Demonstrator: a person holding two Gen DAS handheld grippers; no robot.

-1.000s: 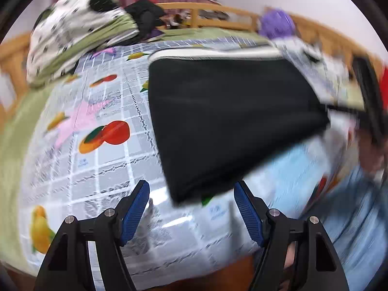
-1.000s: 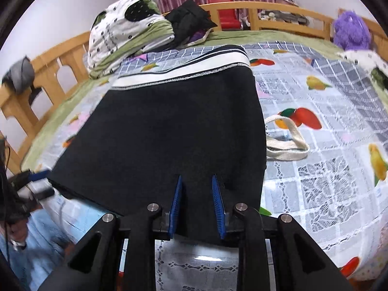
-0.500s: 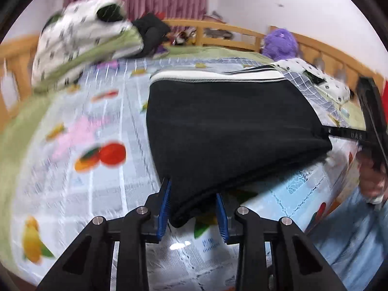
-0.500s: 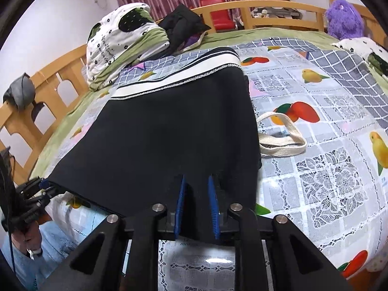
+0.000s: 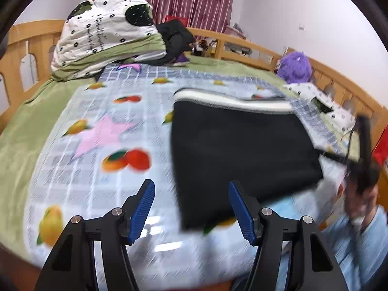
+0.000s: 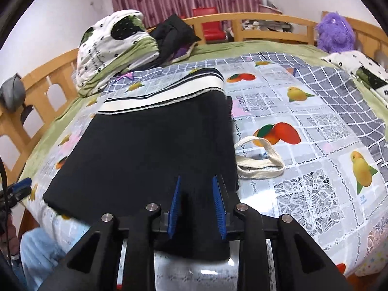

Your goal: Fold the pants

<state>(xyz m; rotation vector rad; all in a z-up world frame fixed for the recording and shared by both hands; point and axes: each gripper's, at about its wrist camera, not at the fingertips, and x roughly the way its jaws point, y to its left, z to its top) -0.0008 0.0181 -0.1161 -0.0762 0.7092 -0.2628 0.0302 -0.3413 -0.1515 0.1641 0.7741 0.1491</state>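
Note:
Black pants (image 5: 242,145) with a white striped waistband lie folded flat on the fruit-print bedspread (image 5: 109,126); in the right wrist view the pants (image 6: 150,152) fill the middle. My left gripper (image 5: 191,208) is open and empty, hovering beside the pants' near left corner. My right gripper (image 6: 196,203) has its blue pads close together on the pants' near edge. It also shows blurred at the far right of the left wrist view (image 5: 363,145).
A cream cloth strap (image 6: 259,160) lies right of the pants. Piled bedding (image 5: 106,36), dark clothes (image 6: 172,36) and a purple plush toy (image 6: 334,31) sit at the bed's far side. A wooden rail (image 6: 266,21) rings the bed.
My left gripper has let go of the pants' corner, opened wide and pulled back to the left. My right gripper stays clamped on the near edge.

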